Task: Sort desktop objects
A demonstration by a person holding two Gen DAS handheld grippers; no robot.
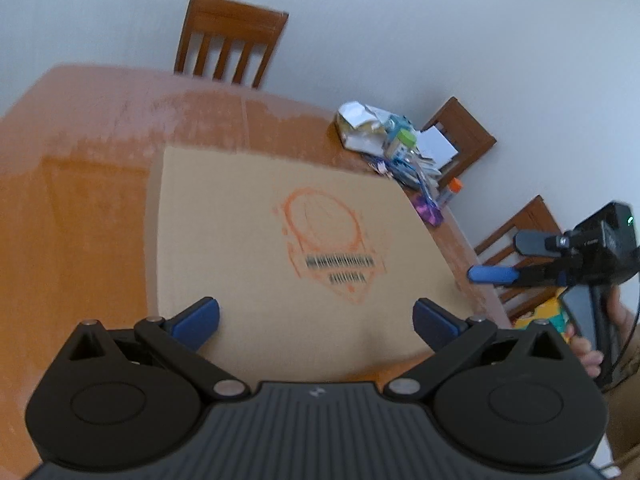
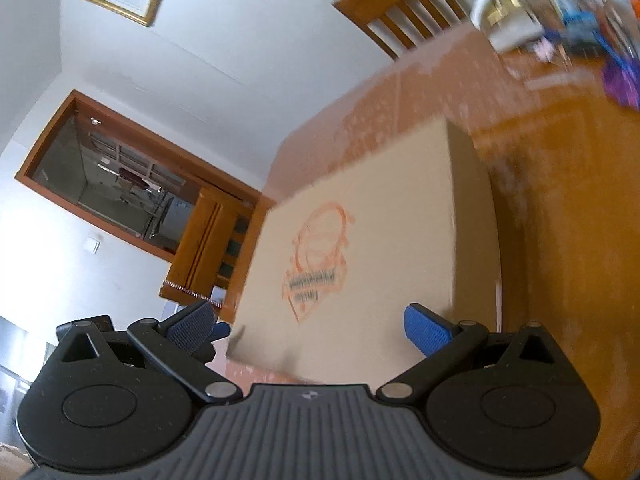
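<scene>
While both views are blurred, enough reads. Left gripper (image 1: 316,318): blue pads (image 1: 198,320) spread wide, released, nothing between them. Directly ahead of those pads, flat cardboard sheet (image 1: 248,240) with an orange round print (image 1: 324,236) and dark barcode-like lines beneath it; near edge of the cardboard just beyond the fingertips, not touching either one as far as can be told. Cardboard resting on the orange-brown table (image 1: 80,200).

Right gripper (image 2: 312,328): blue fingers (image 2: 428,330) likewise spread, released, holding nothing. Same cardboard (image 2: 384,220) ahead of and between the two fingers; near corner close to the left finger, contact not determinable through the blur. Same right gripper seen from the left wrist view at the cardboard's right side (image 1: 496,264), held in a hand (image 1: 588,352), above the table edge, its two fingers apart.

Task items: pile of desktop objects (image 1: 392,144) at the far right corner of the cardboard, on the table, well apart from both grippers. In the pile: crumpled white and yellow packaging (image 1: 360,124), a container with a green cap (image 1: 406,136), white paper (image 1: 436,146), blue items (image 1: 412,170), a purple wrapper (image 1: 428,208) touching or just beside the cardboard's corner, an orange-capped tube (image 1: 450,192). Individual pieces otherwise too blurred to identify.

Beyond the cardboard's far edge: wooden chair (image 1: 228,40) against a white wall (image 1: 400,20). Two further chairs (image 1: 464,136) past the pile.
</scene>
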